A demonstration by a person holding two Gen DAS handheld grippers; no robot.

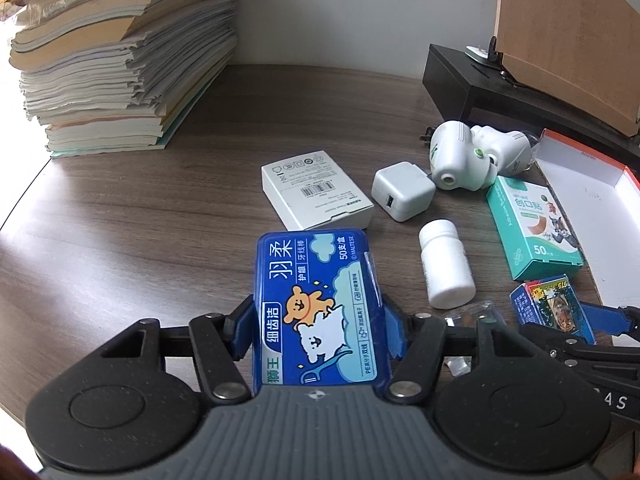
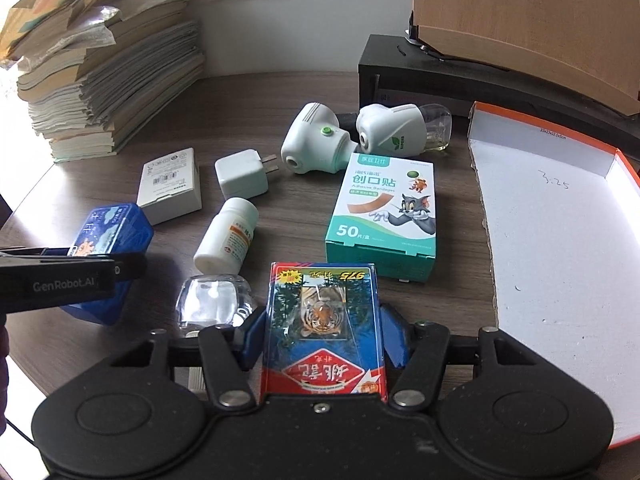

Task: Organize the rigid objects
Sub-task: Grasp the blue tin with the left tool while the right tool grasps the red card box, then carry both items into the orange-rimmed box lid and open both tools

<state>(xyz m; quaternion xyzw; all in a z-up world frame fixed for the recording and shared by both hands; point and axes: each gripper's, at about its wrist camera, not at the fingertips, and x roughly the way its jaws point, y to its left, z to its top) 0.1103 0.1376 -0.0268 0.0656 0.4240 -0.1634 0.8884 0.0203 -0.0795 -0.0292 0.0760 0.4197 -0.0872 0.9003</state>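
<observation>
My left gripper [image 1: 316, 330] is shut on a blue dental-floss box [image 1: 320, 304], gripped by its long sides just above the wooden desk. The same box shows at the left in the right wrist view [image 2: 108, 236]. My right gripper [image 2: 324, 338] is shut on a red and blue card box with a tiger picture [image 2: 324, 332]; it shows at the right edge in the left wrist view [image 1: 548, 304]. An open white box with orange rim [image 2: 560, 260] lies to the right.
On the desk lie a white carton [image 1: 316, 190], a white USB charger [image 1: 402, 190], a white pill bottle [image 1: 444, 264], a teal bandage box [image 2: 384, 220], two white plug-in devices [image 2: 316, 140], and a clear plastic case [image 2: 212, 300]. A paper stack [image 1: 112, 60] stands at the back left, a black stand [image 2: 400, 68] at the back right.
</observation>
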